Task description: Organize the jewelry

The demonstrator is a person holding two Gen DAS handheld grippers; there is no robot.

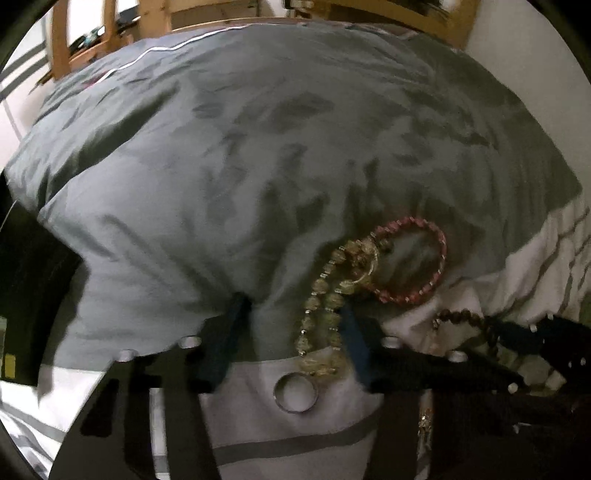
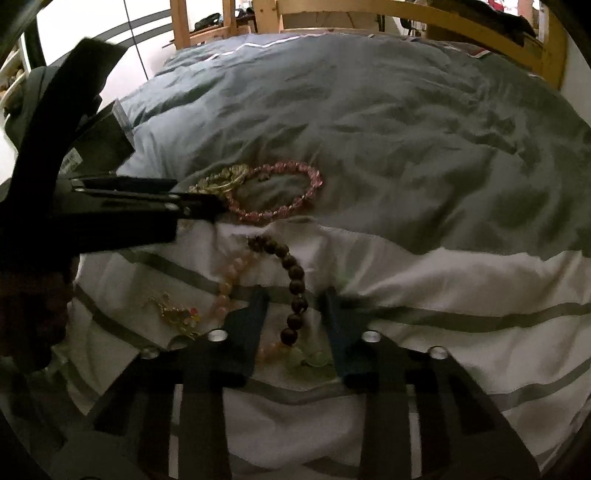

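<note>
Jewelry lies on a bed. In the left wrist view, my left gripper is open, its fingers on either side of a pale yellow bead strand. A pink bead bracelet lies just beyond it, and a silver ring lies between the jaws near the base. In the right wrist view, my right gripper is open around a dark brown bead bracelet. A peach bead strand, pale green beads and a gold brooch lie nearby. The left gripper shows from the side there.
A rumpled grey duvet covers the far part of the bed, and a white sheet with grey stripes covers the near part. A wooden bed frame and wooden shelving stand behind. A dark object is at the left edge.
</note>
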